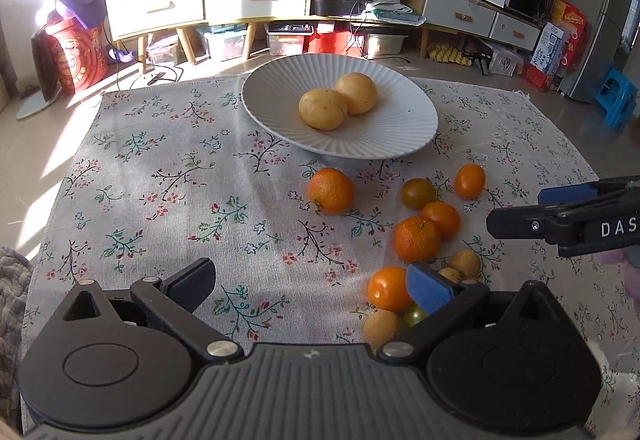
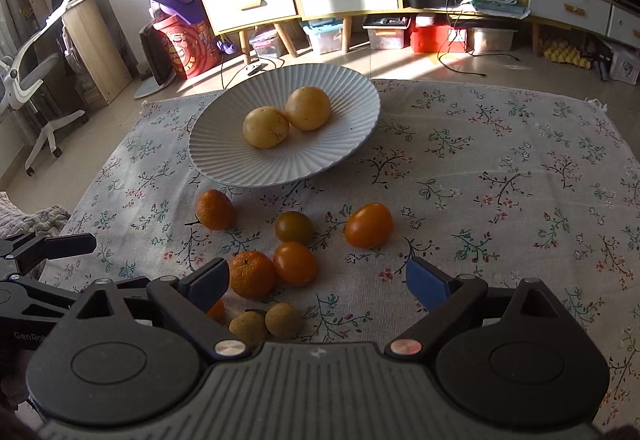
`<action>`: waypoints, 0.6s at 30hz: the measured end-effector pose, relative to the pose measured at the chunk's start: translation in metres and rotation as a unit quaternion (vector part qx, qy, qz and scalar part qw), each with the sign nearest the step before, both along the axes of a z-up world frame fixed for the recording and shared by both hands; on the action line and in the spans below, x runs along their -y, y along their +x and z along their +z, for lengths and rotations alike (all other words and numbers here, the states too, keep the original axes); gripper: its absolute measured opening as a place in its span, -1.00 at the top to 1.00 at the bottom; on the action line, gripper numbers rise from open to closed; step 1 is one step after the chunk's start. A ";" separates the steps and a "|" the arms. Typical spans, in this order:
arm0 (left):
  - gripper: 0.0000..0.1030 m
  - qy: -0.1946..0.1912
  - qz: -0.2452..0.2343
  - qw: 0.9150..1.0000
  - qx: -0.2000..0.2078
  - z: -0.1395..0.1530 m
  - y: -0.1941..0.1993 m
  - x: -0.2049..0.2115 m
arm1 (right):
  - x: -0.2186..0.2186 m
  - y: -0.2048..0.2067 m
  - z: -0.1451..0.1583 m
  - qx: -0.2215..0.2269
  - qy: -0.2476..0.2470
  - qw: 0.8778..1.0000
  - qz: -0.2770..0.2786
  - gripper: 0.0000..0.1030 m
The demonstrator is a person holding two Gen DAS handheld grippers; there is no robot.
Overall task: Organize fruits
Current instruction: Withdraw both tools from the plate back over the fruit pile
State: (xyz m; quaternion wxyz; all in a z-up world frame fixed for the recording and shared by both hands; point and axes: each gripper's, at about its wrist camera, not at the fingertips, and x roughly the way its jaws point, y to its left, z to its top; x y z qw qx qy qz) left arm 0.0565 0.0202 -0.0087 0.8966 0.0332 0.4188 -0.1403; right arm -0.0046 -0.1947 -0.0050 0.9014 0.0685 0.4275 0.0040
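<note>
Two pale yellow fruits [image 1: 338, 101] touch on white ribbed plate [image 1: 400, 136], left wrist view; orange fruits [image 1: 416, 239] loose on floral cloth [image 1: 160, 176]. Left gripper [image 1: 312, 286] wide apart, empty. Right wrist view: right gripper [image 2: 318, 282] spread wide, empty, beside mandarin [image 2: 253, 274].

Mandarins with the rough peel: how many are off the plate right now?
2. One mandarin lies just below the plate; the second mandarin sits nearer the gripper, touching a tomato. More may be hidden.
</note>
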 end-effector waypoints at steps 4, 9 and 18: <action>-0.86 0.004 -0.003 1.000 -0.023 -0.007 -0.004 0.003 | -0.003 0.000 -0.007 -0.025 -0.009 1.000 -0.002 -0.83; -0.79 0.005 -0.032 0.999 -0.036 -0.013 -0.013 0.007 | -0.005 -0.004 -0.012 -0.034 -0.022 0.999 0.014 -0.82; -0.13 0.009 -0.071 0.996 -0.059 -0.022 -0.021 0.014 | -0.008 -0.008 -0.023 -0.051 -0.033 0.997 0.037 -0.34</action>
